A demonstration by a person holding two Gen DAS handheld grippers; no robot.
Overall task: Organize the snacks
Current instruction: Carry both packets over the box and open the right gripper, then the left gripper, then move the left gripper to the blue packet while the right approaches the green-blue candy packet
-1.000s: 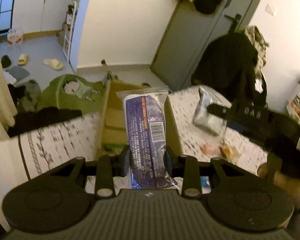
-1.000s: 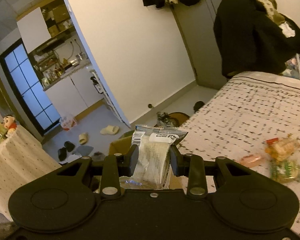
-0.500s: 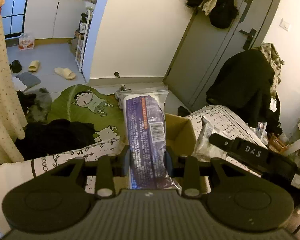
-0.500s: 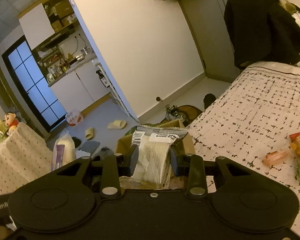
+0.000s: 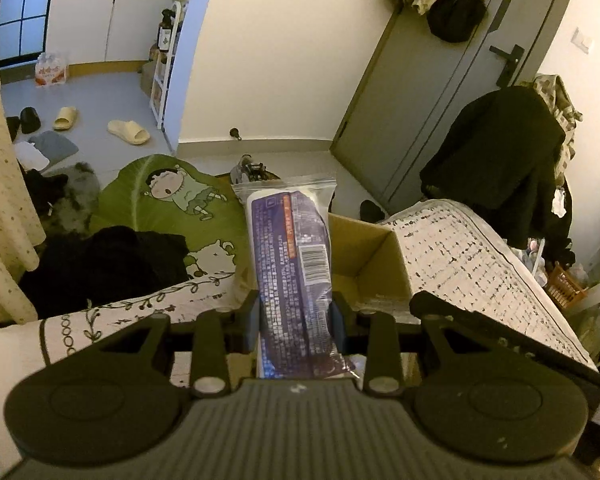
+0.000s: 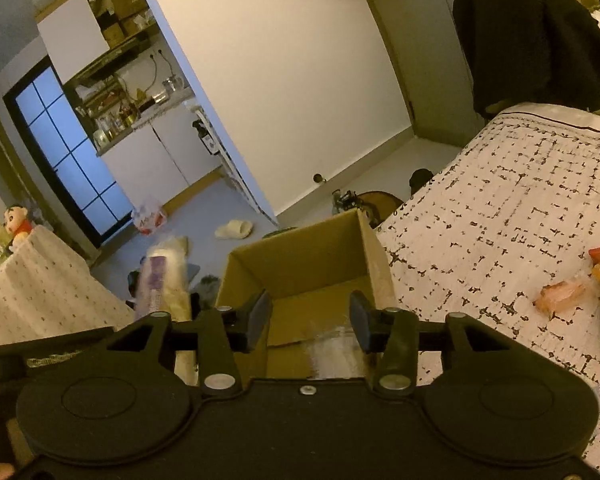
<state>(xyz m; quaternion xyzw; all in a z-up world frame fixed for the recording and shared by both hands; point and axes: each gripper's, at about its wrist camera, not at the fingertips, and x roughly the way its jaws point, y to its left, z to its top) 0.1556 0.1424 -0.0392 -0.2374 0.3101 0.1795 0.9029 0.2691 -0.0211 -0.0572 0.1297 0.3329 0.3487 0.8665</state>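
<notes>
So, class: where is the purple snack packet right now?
The purple snack packet stands upright, clamped in the left gripper, just in front of the open cardboard box.

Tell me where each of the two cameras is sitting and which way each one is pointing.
Left wrist view: on the left gripper, looking along its fingers, shut on a purple snack packet, toward the cardboard box, the floor and a grey door.
Right wrist view: on the right gripper, jaws open, looking down into the cardboard box beside the patterned bedspread.
Shared: the box, and the purple packet, blurred at left in the right view.
</notes>
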